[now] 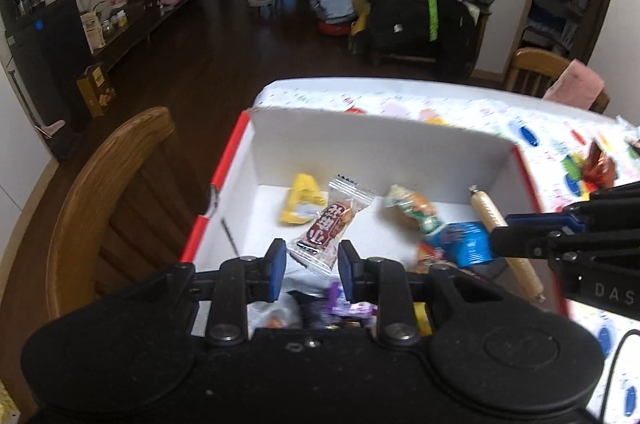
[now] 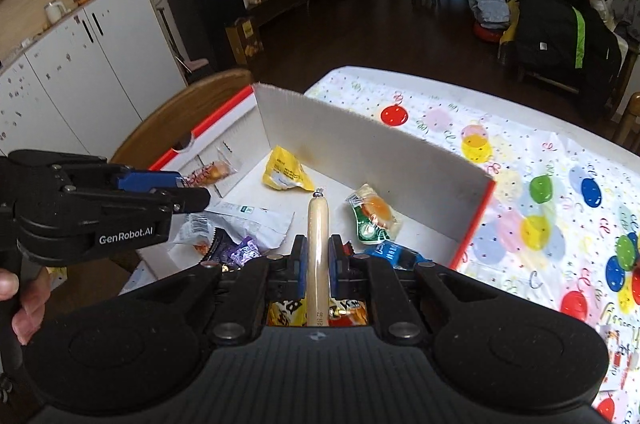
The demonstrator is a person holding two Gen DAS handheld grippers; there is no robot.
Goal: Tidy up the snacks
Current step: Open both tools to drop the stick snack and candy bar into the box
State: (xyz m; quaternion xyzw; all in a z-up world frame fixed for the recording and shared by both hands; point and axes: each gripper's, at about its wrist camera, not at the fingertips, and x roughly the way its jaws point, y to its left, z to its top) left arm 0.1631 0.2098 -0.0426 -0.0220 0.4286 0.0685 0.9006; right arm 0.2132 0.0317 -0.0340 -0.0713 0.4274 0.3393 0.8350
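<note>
An open box (image 1: 360, 136), white inside and red outside, stands on the table and holds several snacks. My left gripper (image 1: 312, 264) is shut on the near end of a clear packet with a maroon label (image 1: 328, 224), held above the box floor; in the right wrist view that packet (image 2: 210, 174) pokes out of the left gripper (image 2: 196, 190). My right gripper (image 2: 318, 256) is shut on a pale sausage stick (image 2: 318, 224) that points forward over the box (image 2: 360, 160). From the left wrist, the sausage stick (image 1: 490, 214) crosses the right gripper (image 1: 502, 234).
In the box lie a yellow packet (image 2: 284, 176), a green-orange packet (image 2: 374, 216), a blue packet (image 2: 394, 252), a purple packet (image 2: 240, 250) and a white packet (image 2: 256, 216). A wooden chair (image 1: 112, 184) stands left of the box. The balloon tablecloth (image 2: 540, 184) spreads right. A hand (image 2: 24, 304) grips the left handle.
</note>
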